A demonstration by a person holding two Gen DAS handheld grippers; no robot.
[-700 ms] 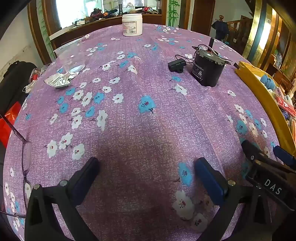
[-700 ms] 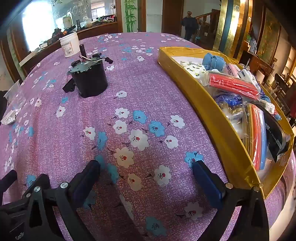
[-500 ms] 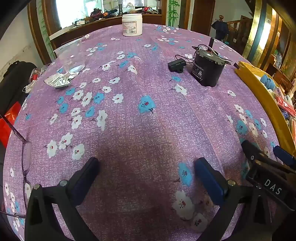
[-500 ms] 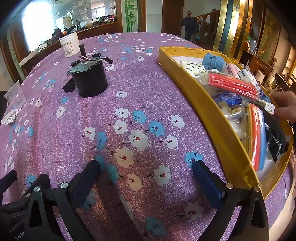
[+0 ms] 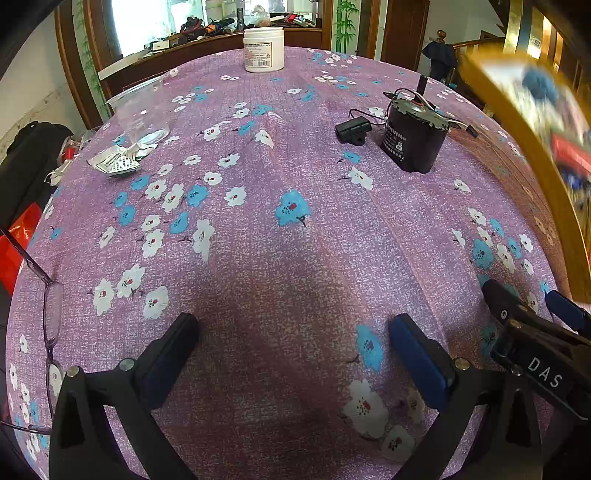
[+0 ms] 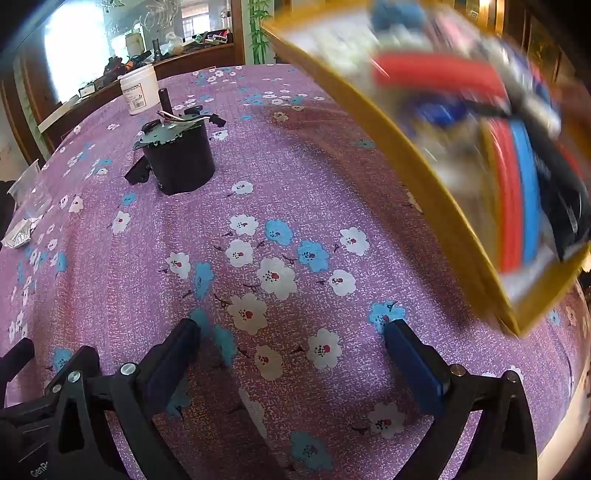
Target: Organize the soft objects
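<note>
A yellow tray full of soft packets hangs tilted above the purple flowered tablecloth at the right, blurred by motion. Among its contents are red and blue foam packs and a blue bundle. In the left wrist view the same tray shows blurred at the right edge. My right gripper stands open over bare cloth, left of the tray and apart from it. My left gripper is open too, with nothing between its fingers. The right gripper shows beside it.
A black motor with wires stands mid-table, a small black plug beside it. A white jar sits at the far edge. A clear cup, a foil packet and glasses lie at the left.
The yellow tray, resting flat on the table before, now hangs raised and tilted. A hand appeared at its far right side half a second ago. Both grippers have stayed still.
</note>
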